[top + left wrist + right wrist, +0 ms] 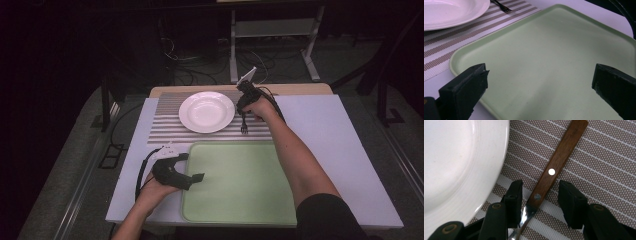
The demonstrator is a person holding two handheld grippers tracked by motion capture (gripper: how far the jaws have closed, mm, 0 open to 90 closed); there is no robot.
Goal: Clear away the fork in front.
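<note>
Right now: right tongs (540, 202) lowered over the fork (554, 167), jaws straddling the wooden handle where it meets the metal neck. Spread, a gap on each side, pads not pressing yet, nothing pinched. Fork flat on the striped mat (599, 157), just beside the plate (456, 162), not touching it, tines toward the tray in the high view. Probably laid so to mimic a place setting; gripping low on the handle, near the neck, likely chosen for balance once lifted. Handle runs up and away between the jaws, roughly in line with them, so a squeeze should catch its narrow sides. Rim of the plate close to one jaw; a risk of nudging it, as a guess.

Left tongs (539, 82) wide apart, holding nothing, hovering low above the near left corner of the green tray (554, 50). Seemingly parked there on the desk (320, 120), waiting, perhaps ready to steady the tray. Tray bare, possibly the fork's destination, though not certain from what is visible.
</note>
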